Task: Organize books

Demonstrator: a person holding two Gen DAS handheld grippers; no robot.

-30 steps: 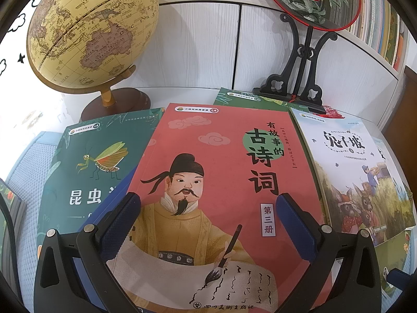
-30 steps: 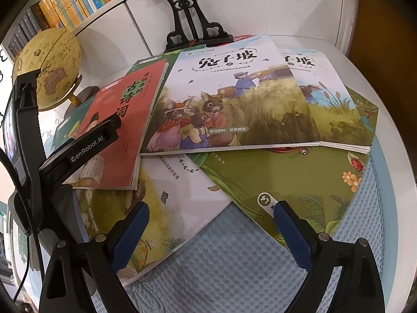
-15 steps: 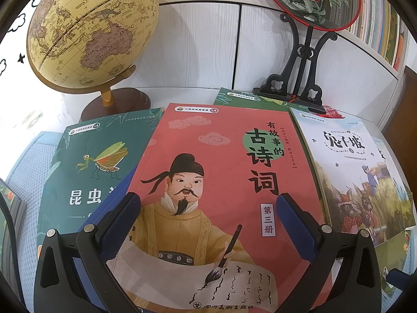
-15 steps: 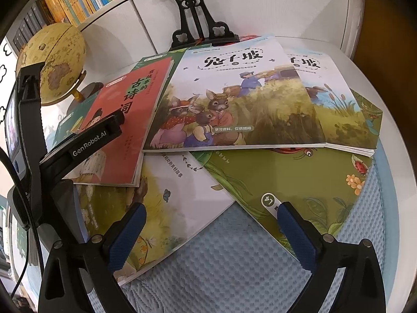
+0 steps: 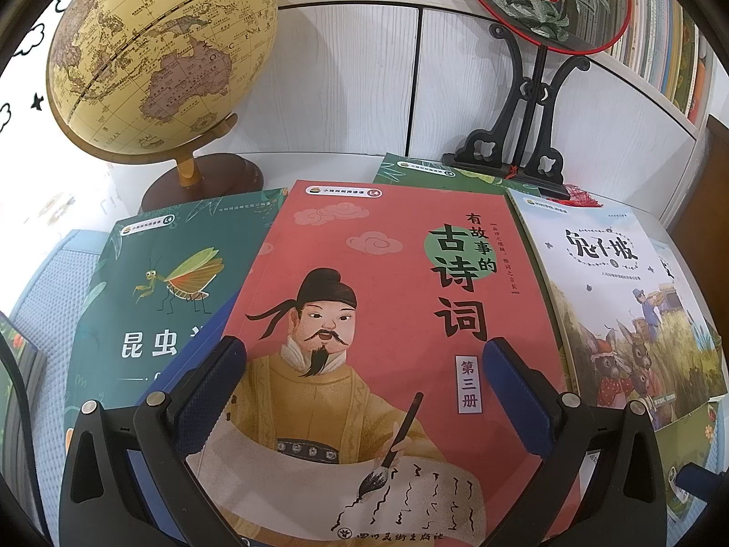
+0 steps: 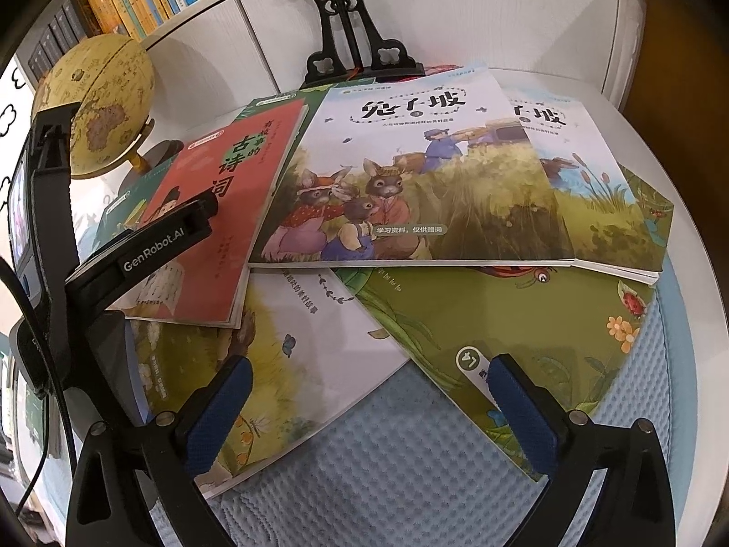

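Observation:
Several thin books lie overlapped on a blue mat. A red poetry book [image 5: 387, 319] with a bearded man lies in the middle, over a dark green insect book [image 5: 168, 282]. A rabbit picture book [image 5: 628, 310] lies to its right. My left gripper [image 5: 364, 364] is open and empty, hovering over the red book's lower half. In the right wrist view the rabbit book [image 6: 410, 182] tops the pile, above a green leafy book [image 6: 524, 332] and a white-and-yellow book [image 6: 291, 355]. My right gripper [image 6: 369, 387] is open and empty above the near edges of these two.
A globe [image 5: 159, 50] stands at the back left. A black stand with a round embroidered fan [image 5: 533, 136] stands at the back on a book's corner. A white cabinet [image 5: 346, 82] with shelved books backs the table. The blue mat [image 6: 387, 469] covers the near side.
The left gripper has not moved. The right gripper has pulled back and up slightly, so the pile sits lower and farther in its view.

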